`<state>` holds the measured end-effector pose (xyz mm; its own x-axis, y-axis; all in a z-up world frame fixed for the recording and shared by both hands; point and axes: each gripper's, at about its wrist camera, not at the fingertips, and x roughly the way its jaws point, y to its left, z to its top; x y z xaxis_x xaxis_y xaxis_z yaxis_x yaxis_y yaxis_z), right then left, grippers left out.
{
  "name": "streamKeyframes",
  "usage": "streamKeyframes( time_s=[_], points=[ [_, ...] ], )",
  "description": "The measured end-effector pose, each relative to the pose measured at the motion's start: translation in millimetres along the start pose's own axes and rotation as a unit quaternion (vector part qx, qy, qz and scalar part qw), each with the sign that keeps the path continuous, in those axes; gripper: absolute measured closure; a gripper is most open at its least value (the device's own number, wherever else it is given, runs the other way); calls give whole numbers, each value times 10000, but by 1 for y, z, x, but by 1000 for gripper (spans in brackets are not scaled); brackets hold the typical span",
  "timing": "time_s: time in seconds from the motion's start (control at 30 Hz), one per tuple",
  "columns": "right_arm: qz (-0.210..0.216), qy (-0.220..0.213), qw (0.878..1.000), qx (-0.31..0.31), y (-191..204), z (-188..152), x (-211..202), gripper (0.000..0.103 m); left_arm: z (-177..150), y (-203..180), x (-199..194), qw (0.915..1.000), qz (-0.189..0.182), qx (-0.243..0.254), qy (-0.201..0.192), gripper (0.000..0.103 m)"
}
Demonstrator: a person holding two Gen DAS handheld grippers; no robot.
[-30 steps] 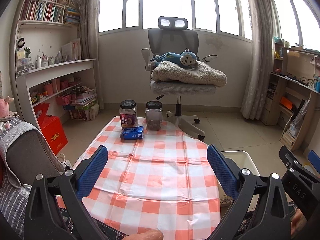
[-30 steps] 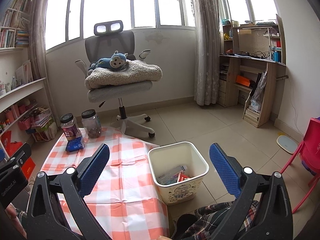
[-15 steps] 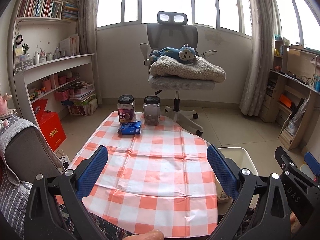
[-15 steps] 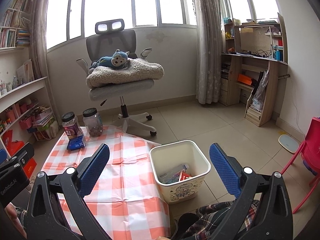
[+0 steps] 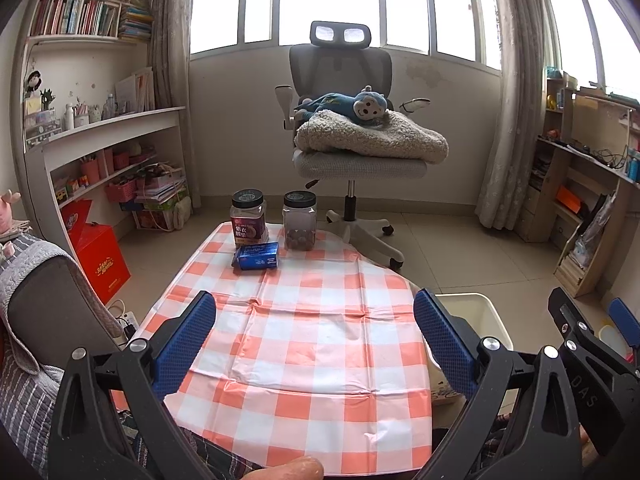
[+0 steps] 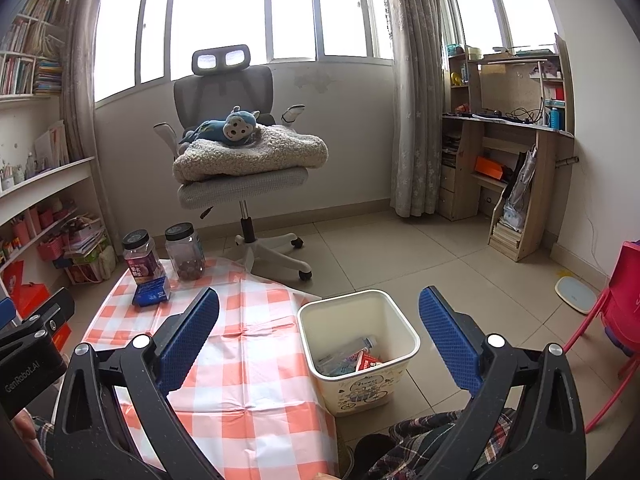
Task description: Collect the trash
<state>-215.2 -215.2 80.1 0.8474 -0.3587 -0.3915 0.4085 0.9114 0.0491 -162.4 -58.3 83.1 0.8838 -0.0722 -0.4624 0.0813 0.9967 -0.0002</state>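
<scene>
The left hand-held gripper (image 5: pixel 314 334) hangs above the near end of the checked worktop (image 5: pixel 304 344), jaws spread wide and empty. The right hand-held gripper (image 6: pixel 320 330) is likewise agape, holding nothing, over the cream trash bin (image 6: pixel 394 368) standing on the floor just beside the worktop. Trash (image 6: pixel 356 356) lies inside the bin. Two jars (image 5: pixel 249 222) and a blue box (image 5: pixel 257 255) sit at the worktop's far end.

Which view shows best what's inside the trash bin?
Right wrist view: the trash bin sits between the open fingers, with a bottle and red wrapper visible inside. The left wrist view shows only its rim.
</scene>
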Motion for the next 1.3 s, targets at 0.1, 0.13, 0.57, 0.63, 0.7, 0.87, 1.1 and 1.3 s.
streamKeyframes(
  time_s=[0.1, 0.13, 0.57, 0.63, 0.7, 0.87, 1.1, 1.3],
  points=[
    [-8, -3, 10000, -3, 0, 0, 0, 7, 2, -2, 0, 10000, -26, 11, 7, 7],
    [-7, -2, 10000, -2, 0, 0, 0, 7, 2, -3, -1, 10000, -28, 19, 1, 7],
    [5, 57, 10000, 20, -1, 4, 2, 7, 2, -8, 2, 10000, -50, 30, 29, 7],
    [2, 55, 10000, 23, -1, 4, 2, 7, 2, -8, 2, 10000, -53, 31, 31, 7],
    [9, 59, 10000, 32, -2, 5, 3, 7, 2, -8, 2, 10000, -50, 28, 29, 7],
    [13, 67, 10000, 35, -2, 5, 3, 7, 2, -8, 2, 10000, -50, 28, 29, 7],
    [13, 72, 10000, 32, -1, 4, 4, 7, 2, -8, 3, 10000, -41, 31, 23, 7],
    [27, 98, 9999, 46, 0, 4, 6, 7, 2, -9, 3, 10000, -25, 43, 16, 7]
  ],
)
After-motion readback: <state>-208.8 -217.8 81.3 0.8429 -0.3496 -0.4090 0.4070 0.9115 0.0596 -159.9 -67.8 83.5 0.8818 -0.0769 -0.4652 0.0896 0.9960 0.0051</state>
